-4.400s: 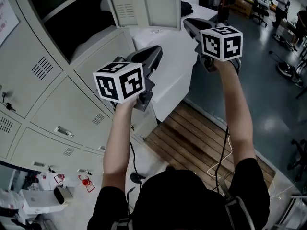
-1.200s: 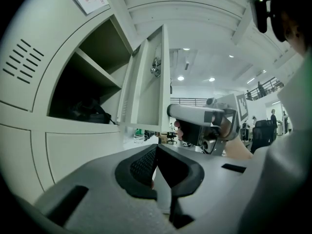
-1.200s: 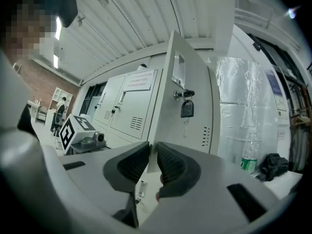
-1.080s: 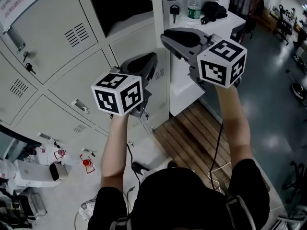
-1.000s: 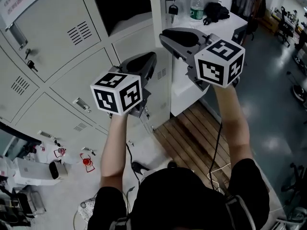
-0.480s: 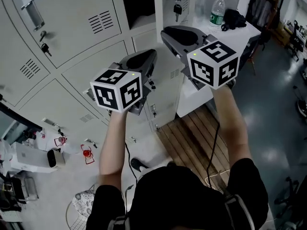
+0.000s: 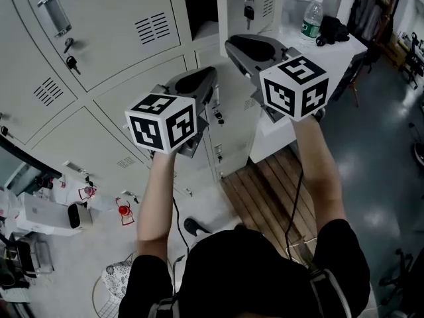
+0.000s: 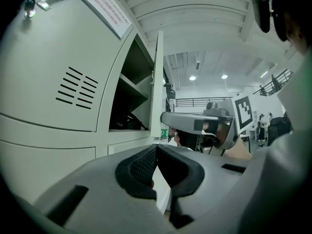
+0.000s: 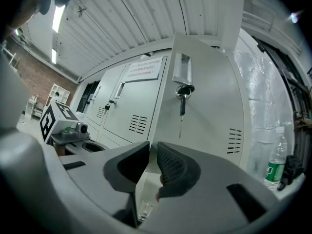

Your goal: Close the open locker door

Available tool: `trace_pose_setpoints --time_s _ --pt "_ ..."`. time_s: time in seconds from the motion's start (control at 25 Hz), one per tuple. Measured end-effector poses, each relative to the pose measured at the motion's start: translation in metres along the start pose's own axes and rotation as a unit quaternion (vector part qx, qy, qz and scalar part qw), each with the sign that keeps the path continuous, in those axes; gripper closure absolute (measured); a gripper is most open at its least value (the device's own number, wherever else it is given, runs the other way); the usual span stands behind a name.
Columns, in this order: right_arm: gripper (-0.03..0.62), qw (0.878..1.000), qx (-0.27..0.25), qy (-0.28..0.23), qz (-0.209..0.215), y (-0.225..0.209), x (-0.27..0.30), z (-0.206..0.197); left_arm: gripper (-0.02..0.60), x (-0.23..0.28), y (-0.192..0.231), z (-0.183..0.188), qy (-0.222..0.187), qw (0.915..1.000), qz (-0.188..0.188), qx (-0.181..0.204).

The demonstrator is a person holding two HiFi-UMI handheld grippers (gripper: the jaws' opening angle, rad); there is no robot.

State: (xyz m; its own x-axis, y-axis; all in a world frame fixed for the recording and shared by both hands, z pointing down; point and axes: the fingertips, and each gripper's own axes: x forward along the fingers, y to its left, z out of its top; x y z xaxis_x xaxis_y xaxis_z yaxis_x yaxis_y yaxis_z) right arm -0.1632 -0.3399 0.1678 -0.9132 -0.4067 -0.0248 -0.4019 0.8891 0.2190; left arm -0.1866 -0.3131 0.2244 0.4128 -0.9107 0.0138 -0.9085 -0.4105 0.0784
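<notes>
Both grippers were held up side by side, the left gripper [image 8: 156,150] and the right gripper [image 9: 152,152] each with jaws pressed together on nothing. Beyond them the locker door [image 9: 204,111] stood open, a key [image 9: 182,99] hanging from its lock.

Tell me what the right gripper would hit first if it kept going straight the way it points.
The right gripper would most likely meet the open pale grey metal locker door, on its outer face below the hanging key; depth is unclear.
</notes>
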Motion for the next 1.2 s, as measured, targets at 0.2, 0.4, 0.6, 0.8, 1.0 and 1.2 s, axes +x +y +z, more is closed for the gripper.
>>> trace_pose_setpoints --time_s 0.2,0.4,0.6,0.8,1.0,1.2 --pt "0.537 1.0 0.013 -0.005 0.006 0.0 0.01 0.0 0.565 -0.001 0.006 0.0 0.001 1.0 0.001 0.0" --pt "0.539 1.0 0.023 -0.01 0.01 0.0 0.019 0.0 0.565 -0.004 0.015 0.0 0.004 1.0 0.004 0.0" --pt "0.54 0.999 0.037 -0.013 0.013 0.0 0.028 -0.001 0.565 -0.008 0.024 0.002 0.002 1.0 0.007 0.0" --pt "0.542 0.999 0.043 -0.014 0.015 0.0 0.038 -0.002 0.564 -0.009 0.033 0.004 0.001 1.0 0.007 -0.002" --pt "0.566 0.999 0.042 -0.015 0.001 -0.007 0.048 -0.005 0.565 -0.01 0.041 0.002 0.004 0.9999 0.01 -0.001" --pt "0.566 0.999 0.053 -0.011 -0.005 -0.013 0.058 -0.01 0.565 -0.011 0.05 0.001 0.005 0.9999 0.011 -0.002"
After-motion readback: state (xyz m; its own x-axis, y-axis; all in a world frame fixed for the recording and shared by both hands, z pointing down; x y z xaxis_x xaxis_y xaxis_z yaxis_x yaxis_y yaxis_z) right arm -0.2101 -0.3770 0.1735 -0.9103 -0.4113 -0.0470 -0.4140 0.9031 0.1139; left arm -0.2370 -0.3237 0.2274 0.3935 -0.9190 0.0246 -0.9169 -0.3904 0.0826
